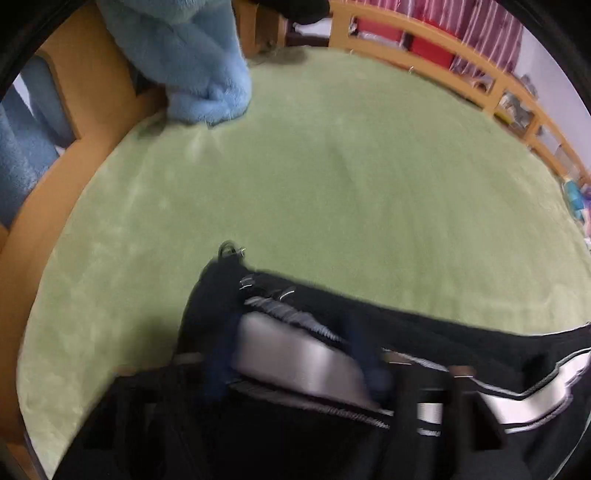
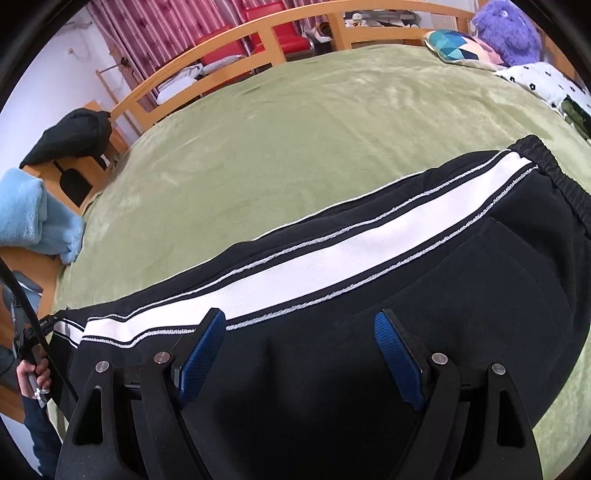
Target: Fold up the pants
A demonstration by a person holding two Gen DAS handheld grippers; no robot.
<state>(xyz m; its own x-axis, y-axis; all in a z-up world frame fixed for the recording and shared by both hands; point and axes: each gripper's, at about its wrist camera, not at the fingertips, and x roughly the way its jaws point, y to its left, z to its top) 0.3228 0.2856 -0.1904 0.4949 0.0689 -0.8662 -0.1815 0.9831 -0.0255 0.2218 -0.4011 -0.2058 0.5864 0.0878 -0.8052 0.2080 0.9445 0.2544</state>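
Observation:
Black track pants with a white side stripe lie across the green bed cover, waistband at the right. My right gripper is open, its blue pads spread just above the pants' upper part, holding nothing. In the left wrist view the image is blurred; the leg end of the pants with its striped cuff fills the space between my left gripper fingers, which seem closed on the fabric. The left gripper also shows at the pants' far left end in the right wrist view.
A light blue fleece blanket hangs over the wooden bed frame at one corner. A black garment sits on the frame. Pillows and a purple plush toy lie at the far right. Red chairs stand beyond the rail.

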